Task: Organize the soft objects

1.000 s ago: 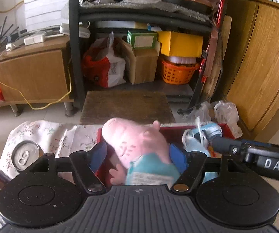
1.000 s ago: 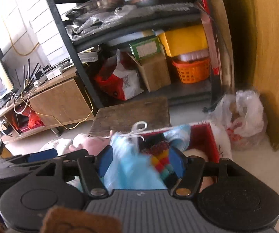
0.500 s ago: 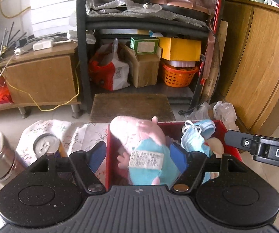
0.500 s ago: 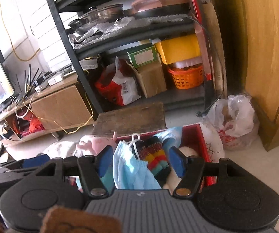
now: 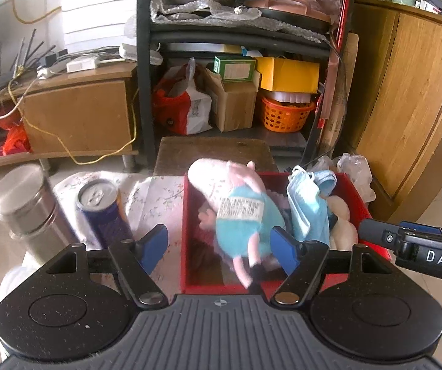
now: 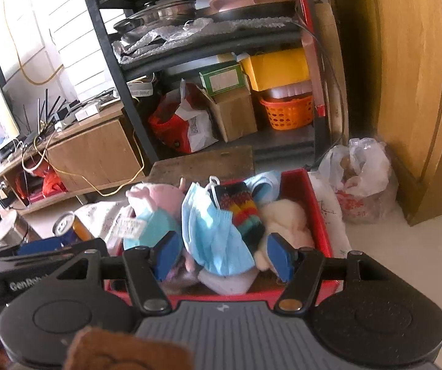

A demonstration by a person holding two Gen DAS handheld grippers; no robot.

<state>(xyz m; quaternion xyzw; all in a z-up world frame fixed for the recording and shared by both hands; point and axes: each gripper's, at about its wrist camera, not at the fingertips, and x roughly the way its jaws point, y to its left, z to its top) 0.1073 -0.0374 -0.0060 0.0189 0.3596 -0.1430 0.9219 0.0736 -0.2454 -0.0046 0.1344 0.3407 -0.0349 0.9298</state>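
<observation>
pig plush (image 5: 239, 212) dropped, beyond left gripper (image 5: 219, 246)

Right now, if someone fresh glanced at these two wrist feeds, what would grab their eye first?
Probably the red box in the middle, heaped with soft things: a pink pig plush in a teal dress at its left side, and a blue face mask draped beside a striped knit piece. Next, the blue drink can and steel canister standing on the floral cloth left of the box.

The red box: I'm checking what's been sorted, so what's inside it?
The red box holds a pink pig plush, blue face mask, striped knit item and cream plush; anything underneath is covered.
</observation>
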